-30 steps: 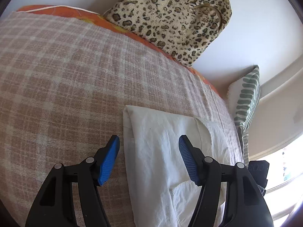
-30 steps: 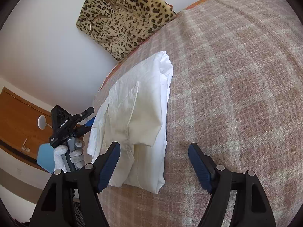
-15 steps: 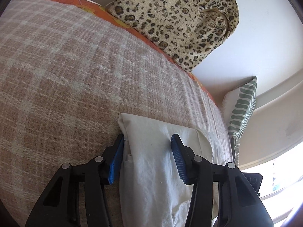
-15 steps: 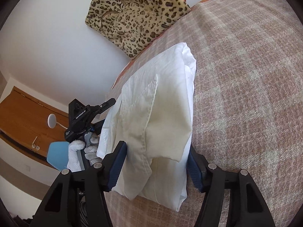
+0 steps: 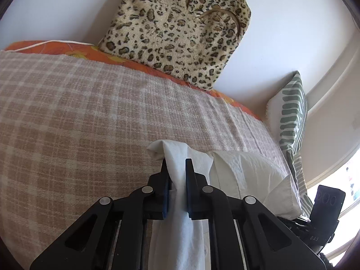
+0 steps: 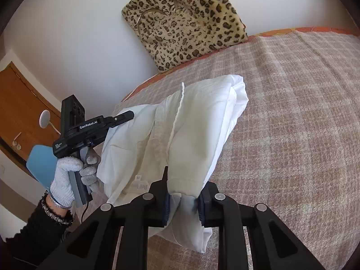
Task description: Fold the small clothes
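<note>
A folded white garment (image 6: pixel 198 130) is held up off the plaid blanket (image 6: pixel 292 123) on the bed. My right gripper (image 6: pixel 182 200) is shut on its near end. My left gripper (image 5: pixel 176 173) is shut on the other end of the white garment (image 5: pixel 245 168), with cloth bunched between its blue pads. The left gripper also shows in the right wrist view (image 6: pixel 121 118), held by a gloved hand at the garment's left edge. The garment sags between the two grippers.
A leopard-print bag (image 5: pixel 177 29) leans on the white wall at the back of the bed. An orange sheet edge (image 5: pixel 74 50) runs under it. A green-striped pillow (image 5: pixel 292 112) stands at the right end. A wooden door (image 6: pixel 20 112) and blue chair (image 6: pixel 41 164) lie beyond the bed.
Both grippers went from open around the garment's ends to shut on them. The garment has lifted off the blanket and bunched up.
</note>
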A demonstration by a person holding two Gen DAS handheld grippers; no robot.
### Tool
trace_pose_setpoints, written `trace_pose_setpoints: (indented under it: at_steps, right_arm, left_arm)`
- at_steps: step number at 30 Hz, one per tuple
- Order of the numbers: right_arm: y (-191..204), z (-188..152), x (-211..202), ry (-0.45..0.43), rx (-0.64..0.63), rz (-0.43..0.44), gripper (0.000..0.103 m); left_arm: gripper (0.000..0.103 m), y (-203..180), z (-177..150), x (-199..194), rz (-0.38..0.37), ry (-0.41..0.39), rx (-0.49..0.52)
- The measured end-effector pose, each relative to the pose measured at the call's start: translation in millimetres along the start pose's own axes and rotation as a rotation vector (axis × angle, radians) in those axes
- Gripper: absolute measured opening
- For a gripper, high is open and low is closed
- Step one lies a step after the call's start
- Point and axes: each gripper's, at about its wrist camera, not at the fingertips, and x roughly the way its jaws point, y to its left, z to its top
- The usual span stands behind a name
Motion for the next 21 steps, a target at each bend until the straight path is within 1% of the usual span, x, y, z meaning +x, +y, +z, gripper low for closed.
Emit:
trace_pose_setpoints:
  at_steps: [3,7,10,15,17,21]
  right_arm:
    - [10.0,5.0,-19.7,-0.04,-0.075,-0.043,0.017]
    - [-0.7,14.3,-43.3,-0.072,-0.081,-0.071,0.017]
    - [-12.3,25.8,-63.9,-0.091,-0.092,-0.11,0.017]
    - [-35.0,40.9,-114.1,-0.125,-0.149,-0.189,0.017]
    - [-46.9,42.9,-132.8,-0.135,-0.167,-0.238,0.017]
    - [-81.1,49.2,-164.6,-0.154,-0.152,-0.33,0.017]
  left_arm:
    - [0.009,-20.7,0.6,-3.1,-0.008,-0.03,0.046]
    - [0.009,-49.4,3.2,0.9,-0.038,-0.059,0.082]
    - [0.009,-75.9,5.2,9.1,-0.065,-0.074,0.106]
    - [0.009,-127.9,4.3,37.4,-0.115,-0.069,0.157]
    - [0.008,-150.0,2.1,52.9,-0.138,-0.058,0.172]
    - [0.008,-199.0,-3.5,86.5,-0.171,-0.03,0.216]
